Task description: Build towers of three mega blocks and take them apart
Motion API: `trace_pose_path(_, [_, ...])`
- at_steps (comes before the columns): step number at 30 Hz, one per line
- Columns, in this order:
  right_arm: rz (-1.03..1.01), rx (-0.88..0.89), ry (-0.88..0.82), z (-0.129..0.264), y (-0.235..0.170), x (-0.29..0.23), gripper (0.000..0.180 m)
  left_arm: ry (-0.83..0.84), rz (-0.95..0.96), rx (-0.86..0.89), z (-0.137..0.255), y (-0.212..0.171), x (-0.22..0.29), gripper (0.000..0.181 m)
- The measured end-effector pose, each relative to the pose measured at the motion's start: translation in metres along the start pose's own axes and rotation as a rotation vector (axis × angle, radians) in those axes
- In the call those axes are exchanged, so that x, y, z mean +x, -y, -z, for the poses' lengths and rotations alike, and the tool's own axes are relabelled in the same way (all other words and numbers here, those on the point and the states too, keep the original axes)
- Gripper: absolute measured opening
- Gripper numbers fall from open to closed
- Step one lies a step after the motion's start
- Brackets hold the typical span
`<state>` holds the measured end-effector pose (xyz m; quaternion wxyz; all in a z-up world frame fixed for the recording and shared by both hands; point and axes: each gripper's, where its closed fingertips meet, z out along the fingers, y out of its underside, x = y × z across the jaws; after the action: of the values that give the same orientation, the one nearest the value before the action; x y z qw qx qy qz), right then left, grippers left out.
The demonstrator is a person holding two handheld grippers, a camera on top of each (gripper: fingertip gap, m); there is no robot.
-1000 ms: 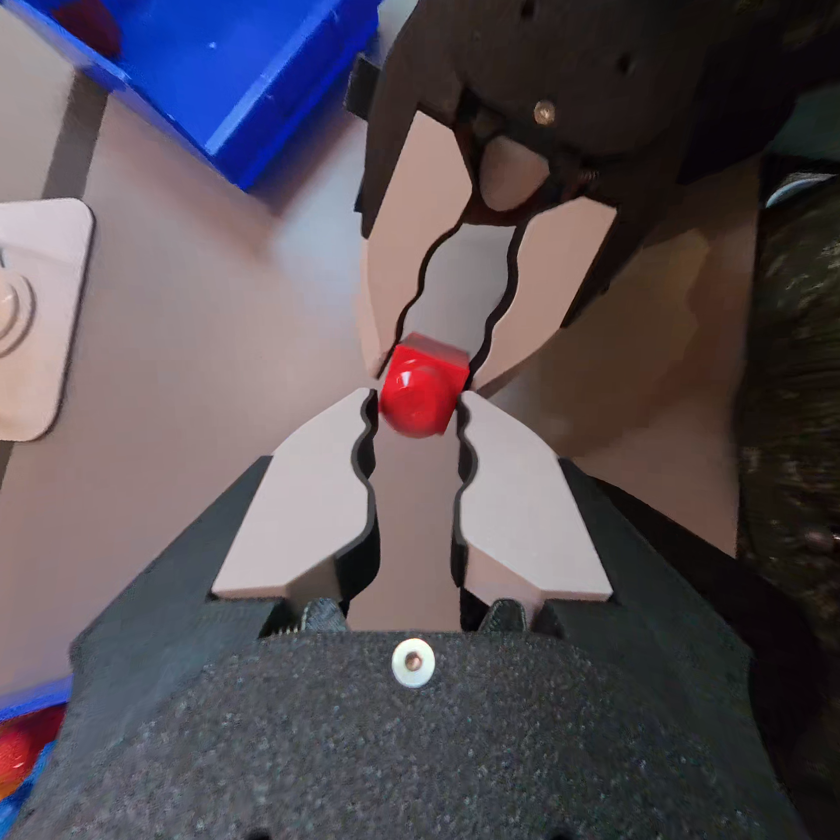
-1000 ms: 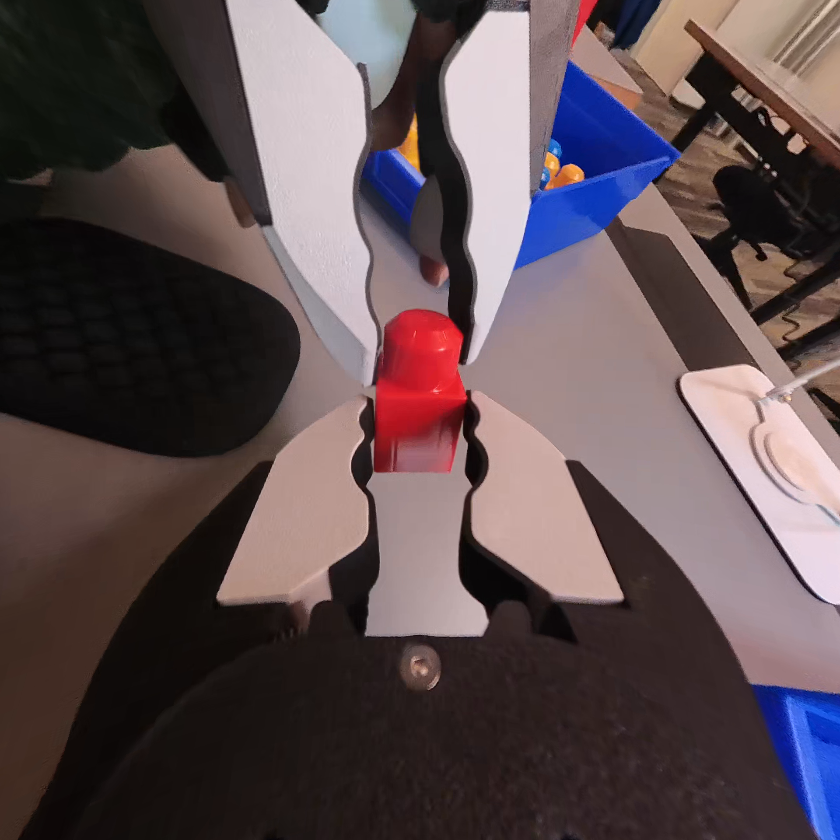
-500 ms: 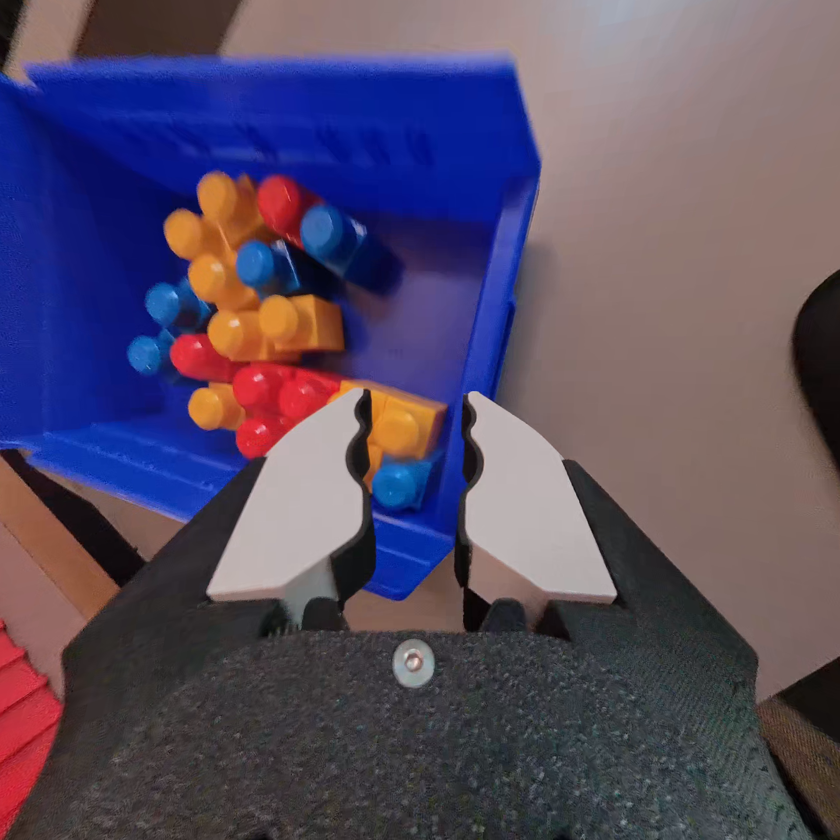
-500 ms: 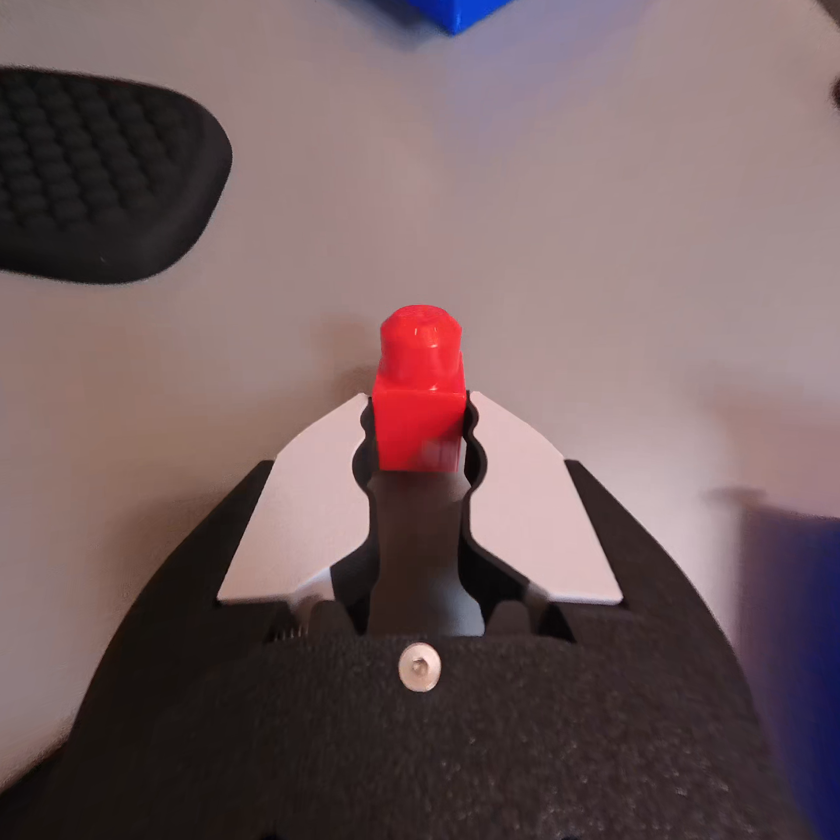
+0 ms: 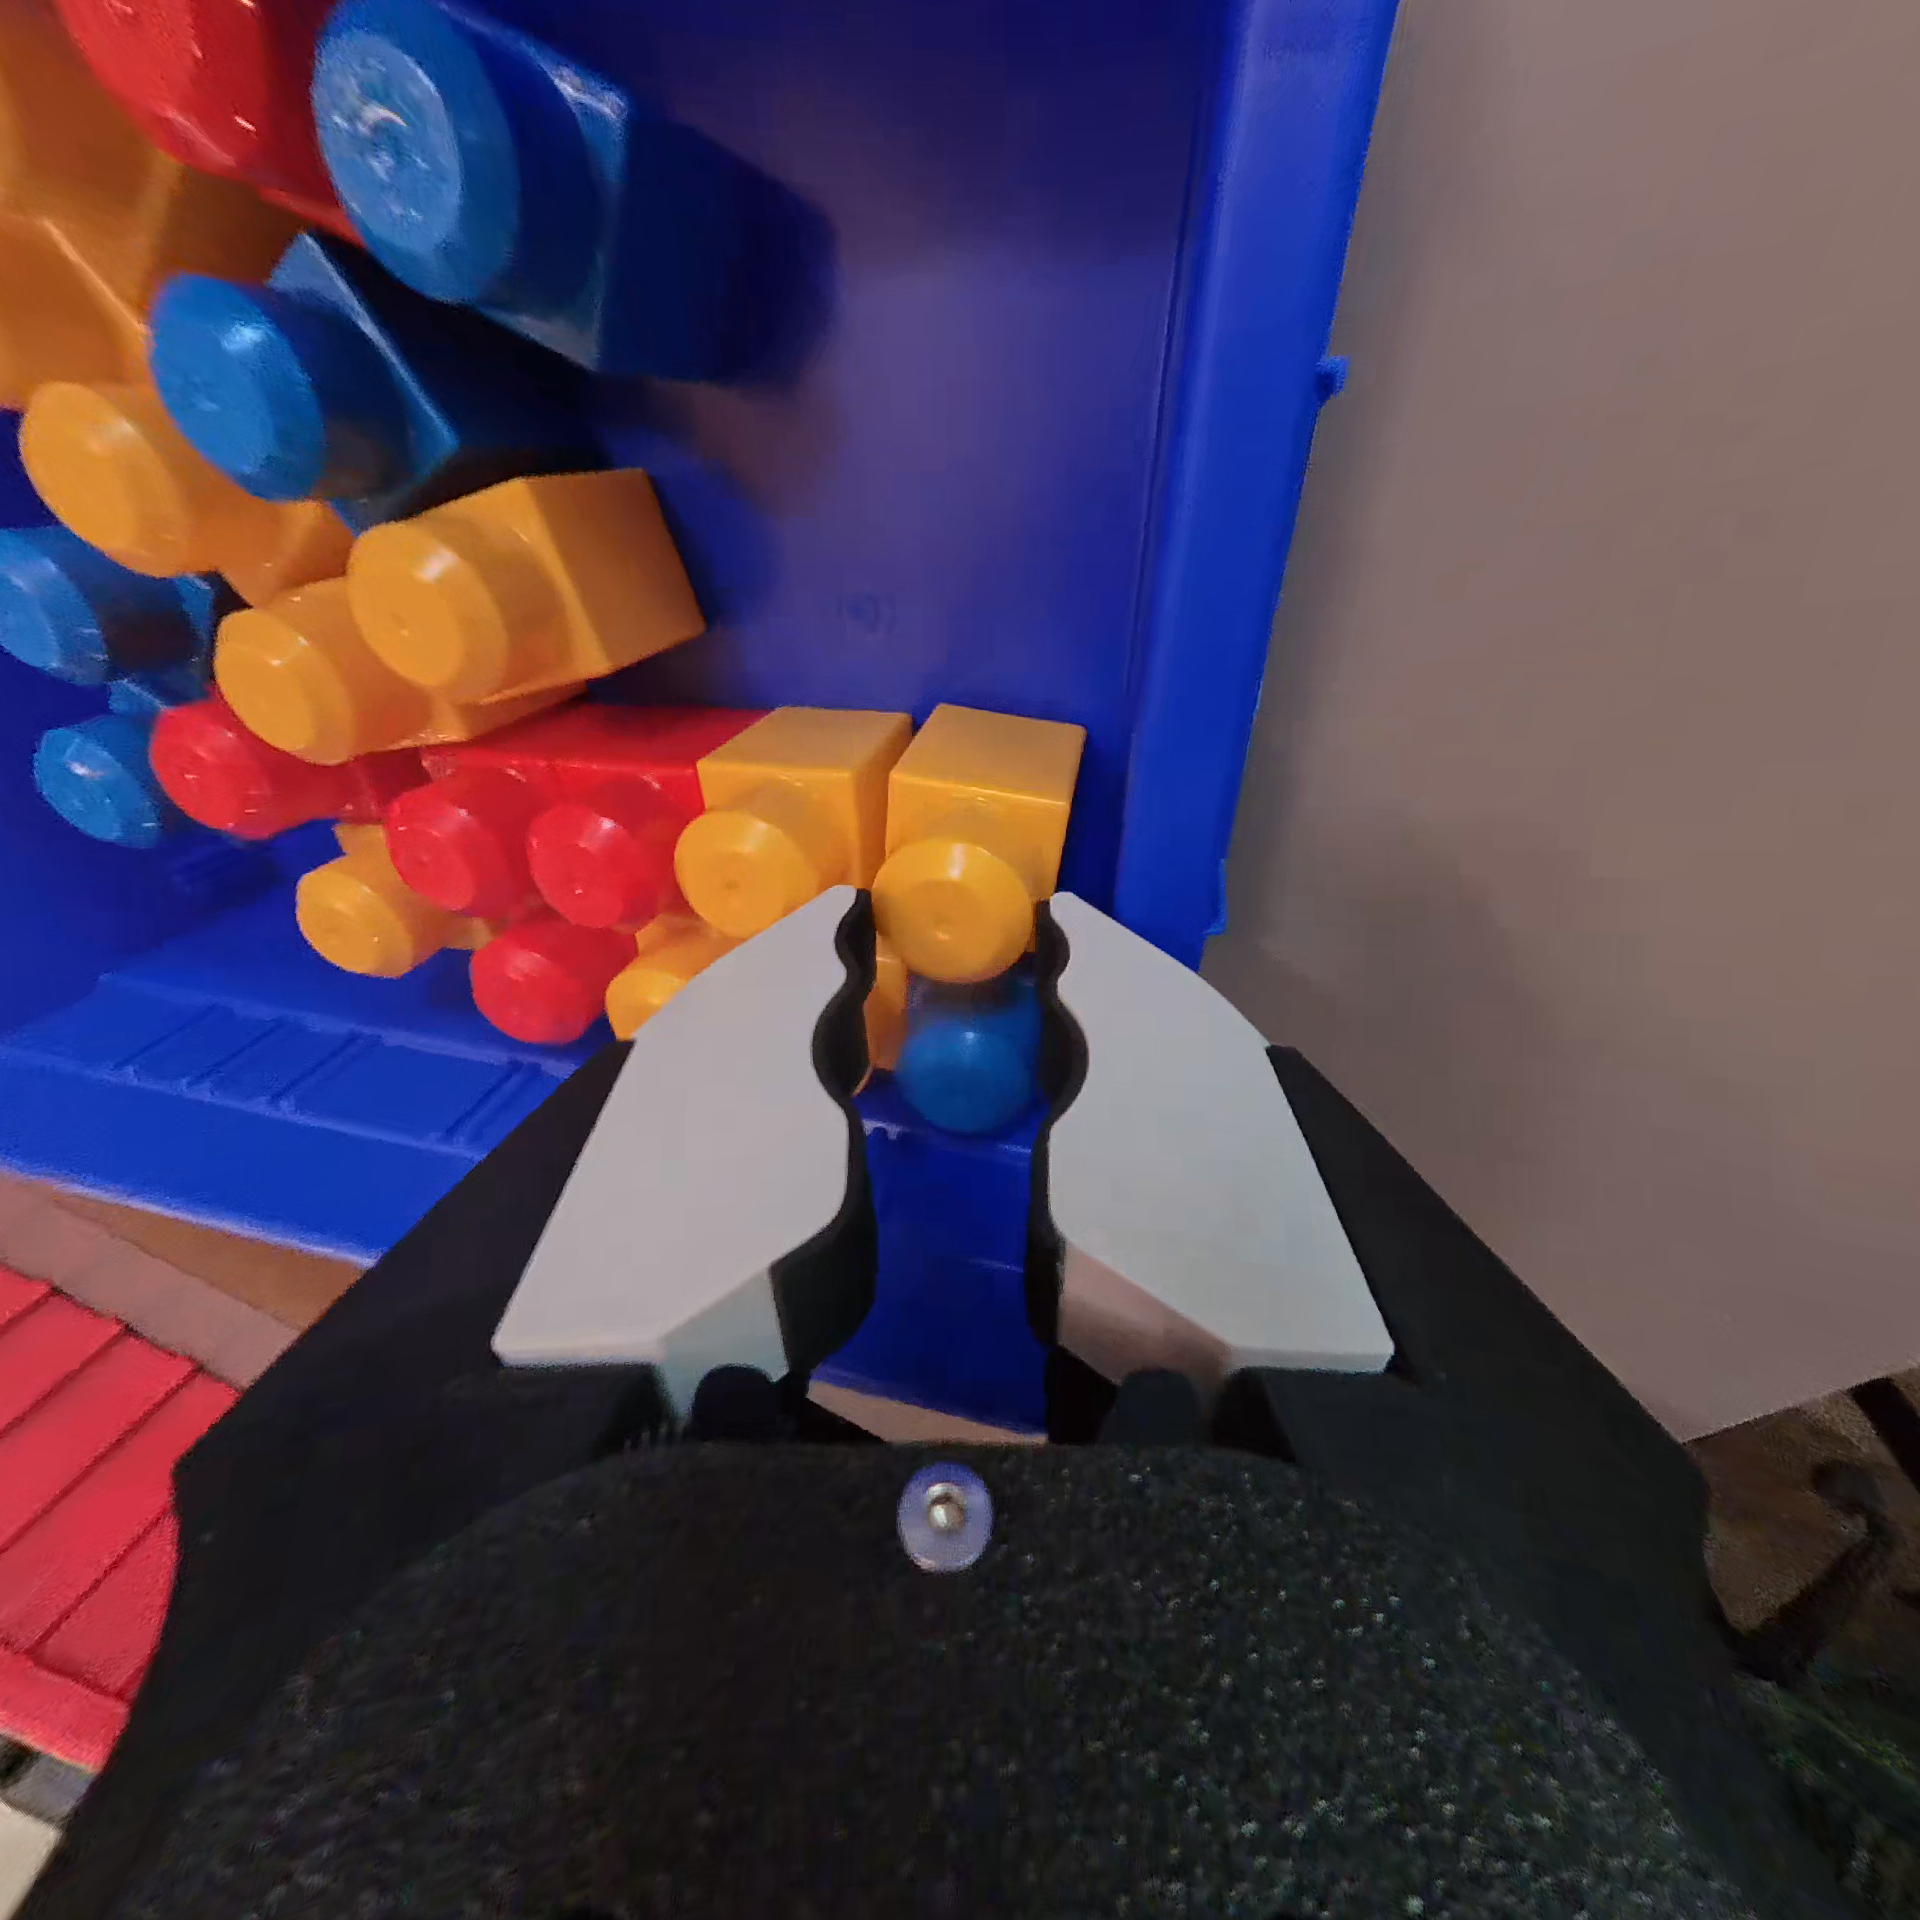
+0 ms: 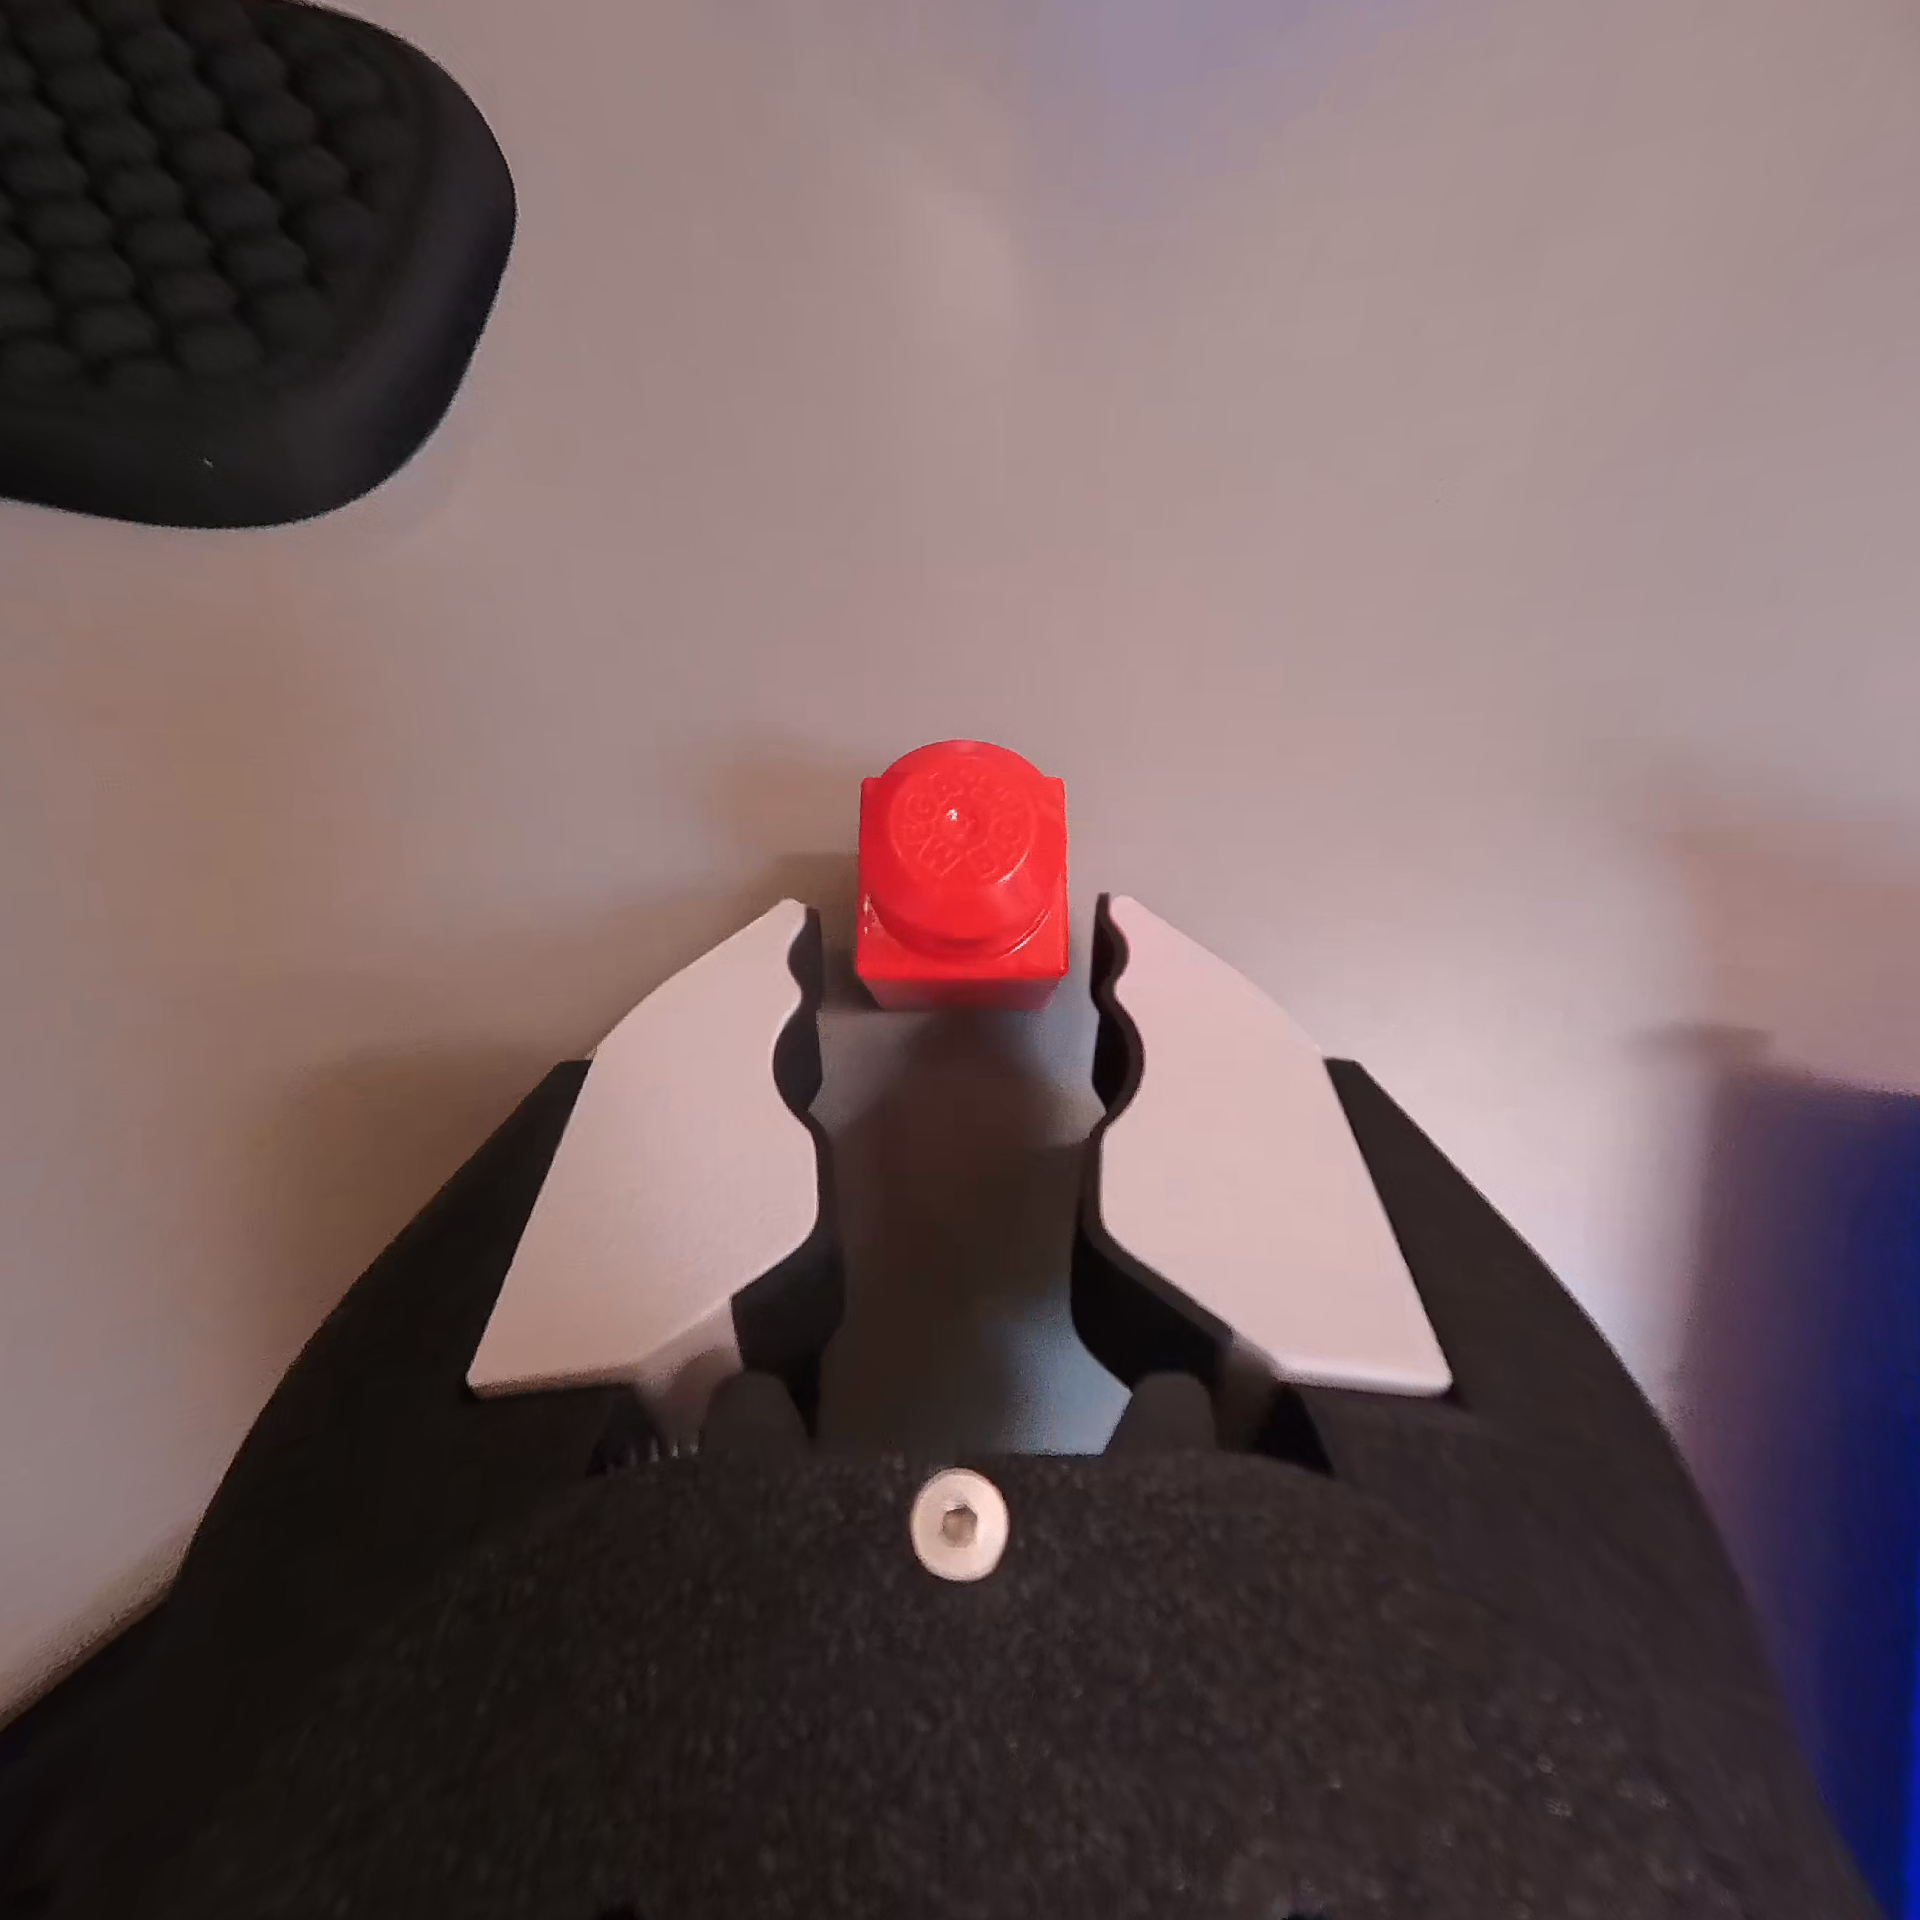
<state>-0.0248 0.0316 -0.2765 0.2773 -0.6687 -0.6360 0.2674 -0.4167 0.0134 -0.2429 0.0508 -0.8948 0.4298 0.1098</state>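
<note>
In the left wrist view, the left tool (image 5: pixel 948 914) reaches into a blue bin (image 5: pixel 1257 520) that sits on the pale desk (image 5: pixel 1621 623), its two fingers set a narrow gap apart. The round stud of an orange block (image 5: pixel 971 831) lies right between the fingertips; whether the pads press on it or only flank it cannot be told. Just below that stud a blue block (image 5: pixel 966 1060) shows between the fingers, against the bin's near wall. Left of the orange block lies a second orange one (image 5: pixel 790 821), then a red two-stud block (image 5: pixel 551 831), with more orange, red and blue blocks heaped farther left. A red ribbed surface (image 5: pixel 83 1455) fills the lower left corner. In the right wrist view, the right tool (image 6: pixel 956 909) is parted wide, empty, above the desk (image 6: pixel 1247 416). A single red block (image 6: pixel 961 883) stands upright on the desk, stud up, between the fingertips with a clear gap on both sides. A black dimpled pad (image 6: pixel 208 260) lies well apart at upper left, and a blurred blue edge (image 6: pixel 1829 1351) shows at right.
</note>
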Motion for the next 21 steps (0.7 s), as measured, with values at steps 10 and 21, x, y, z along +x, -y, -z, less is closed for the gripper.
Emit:
trace_pose_path(10, [-0.014,0.189,-0.052,0.024,0.031,0.007,0.06,0.152,-0.042,0.42,0.101,0.073,0.03,0.029])
trace_pose_path(21, [0.008,0.052,-0.021,0.009,0.007,0.0,0.063,-0.2,-0.33,0.466,0.059,0.197,0.169,0.029])
